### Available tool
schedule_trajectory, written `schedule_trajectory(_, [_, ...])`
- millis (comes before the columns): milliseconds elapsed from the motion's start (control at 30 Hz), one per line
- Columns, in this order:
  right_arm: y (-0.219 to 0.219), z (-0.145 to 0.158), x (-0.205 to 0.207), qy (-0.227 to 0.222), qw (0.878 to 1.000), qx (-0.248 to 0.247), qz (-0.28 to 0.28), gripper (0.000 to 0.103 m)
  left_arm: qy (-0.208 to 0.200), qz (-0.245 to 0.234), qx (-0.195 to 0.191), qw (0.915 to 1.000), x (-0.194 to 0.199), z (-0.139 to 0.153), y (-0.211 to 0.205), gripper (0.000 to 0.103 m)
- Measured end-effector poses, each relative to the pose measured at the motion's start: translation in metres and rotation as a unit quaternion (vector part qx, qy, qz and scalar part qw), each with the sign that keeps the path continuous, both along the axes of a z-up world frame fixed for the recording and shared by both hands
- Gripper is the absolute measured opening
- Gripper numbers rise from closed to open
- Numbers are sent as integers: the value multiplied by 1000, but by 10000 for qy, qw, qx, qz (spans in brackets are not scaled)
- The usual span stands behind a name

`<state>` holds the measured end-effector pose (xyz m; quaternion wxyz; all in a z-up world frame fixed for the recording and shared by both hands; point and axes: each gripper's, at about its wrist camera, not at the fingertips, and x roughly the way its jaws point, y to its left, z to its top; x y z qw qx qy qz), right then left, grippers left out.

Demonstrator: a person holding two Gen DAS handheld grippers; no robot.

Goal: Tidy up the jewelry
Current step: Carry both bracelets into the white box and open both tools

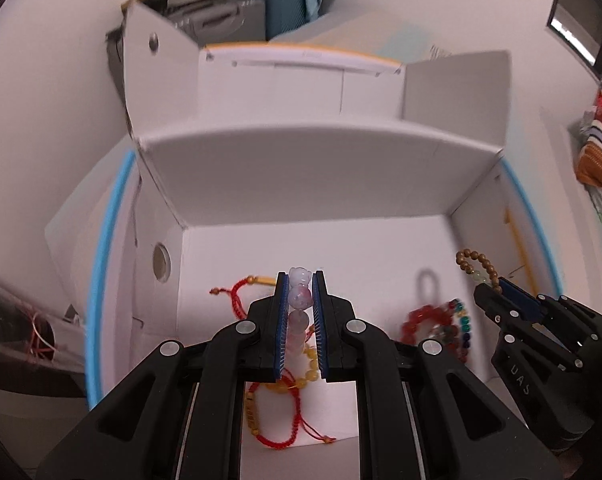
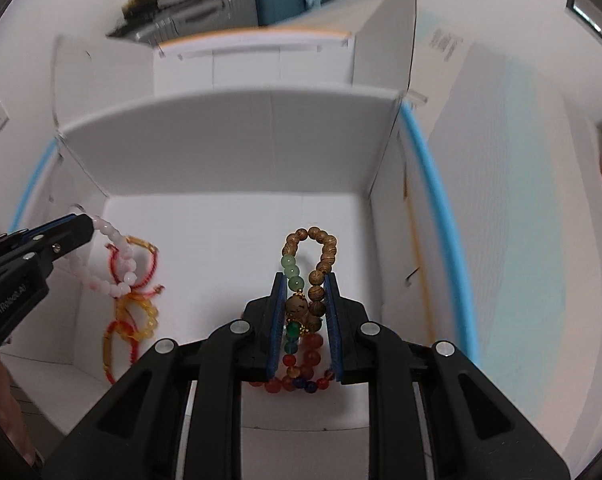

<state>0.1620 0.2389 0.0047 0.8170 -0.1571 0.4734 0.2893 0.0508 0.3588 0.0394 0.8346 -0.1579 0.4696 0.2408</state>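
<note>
both views blurred toward the edges; lower bracelet parts hidden behind black gripper bodies. left gripper (image 1: 300, 280), centre frame, jaws clamped on a pink bracelet (image 1: 299, 300). right gripper (image 2: 304, 280), centre frame, jaws clamped on a wooden bracelet (image 2: 321, 256). both hang over an open white box (image 2: 229, 152) holding red cords (image 1: 277, 420), yellow beads (image 2: 141, 320) and red beads (image 1: 425, 316).

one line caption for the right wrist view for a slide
Right gripper clamps a brown wooden bead bracelet over the open white box, red and multicolour bracelets lying below.
</note>
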Motion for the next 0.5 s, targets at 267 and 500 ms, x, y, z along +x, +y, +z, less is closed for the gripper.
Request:
schedule_trajectory(267, [4, -14, 2, 252, 9993, -268, -68, 18, 86, -56, -39, 9999, 3, -13, 7, 11])
schedule_trajectory(500, [0, -11, -2, 253, 9995, -148, -82, 47, 112, -9, 57, 9999, 3, -11, 9, 14])
